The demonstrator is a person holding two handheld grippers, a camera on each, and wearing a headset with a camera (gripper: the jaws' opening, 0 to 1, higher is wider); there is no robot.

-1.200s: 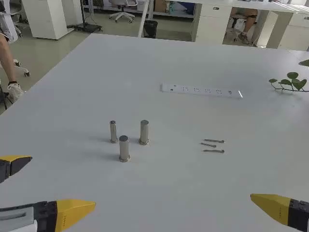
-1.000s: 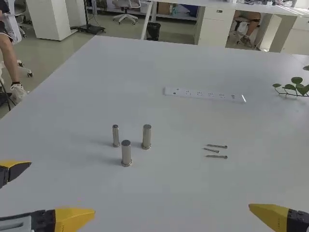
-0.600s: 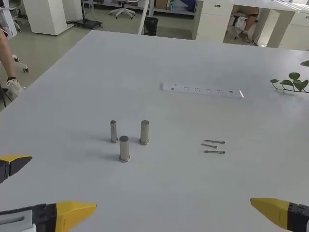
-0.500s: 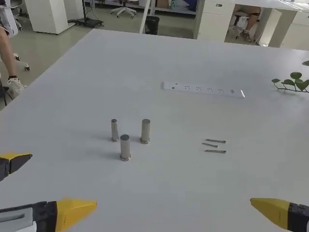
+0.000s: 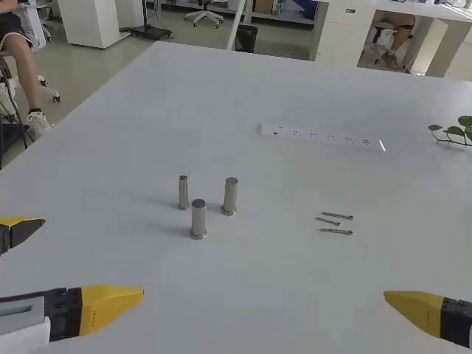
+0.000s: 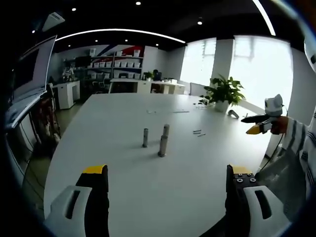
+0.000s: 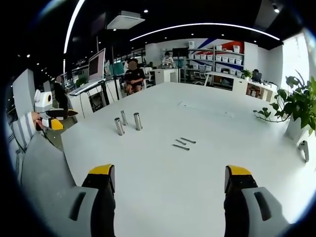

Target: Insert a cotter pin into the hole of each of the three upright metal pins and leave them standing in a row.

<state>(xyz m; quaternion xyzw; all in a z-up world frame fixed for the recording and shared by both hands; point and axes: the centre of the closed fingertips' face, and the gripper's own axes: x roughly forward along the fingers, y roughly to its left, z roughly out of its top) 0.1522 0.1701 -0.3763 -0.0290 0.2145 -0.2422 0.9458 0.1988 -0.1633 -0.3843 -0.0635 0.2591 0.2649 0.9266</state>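
The yellow-tipped left gripper [image 6: 167,170] and the yellow-tipped right gripper [image 7: 166,170] hover low, well apart, jaws spread wide, holding nothing.

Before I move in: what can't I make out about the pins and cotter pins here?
Cross holes in the three upright silver metal pins: too small in every view.
Three thin grey cotter pins: too small in the head view to tell looped ends from legs.
Right gripper: one jaw cut off by the head view's edge.

Open-plan office w/ white cabinets [image 5: 87,18], potted plant [image 6: 224,92], curved ceiling strip light [image 7: 207,24].
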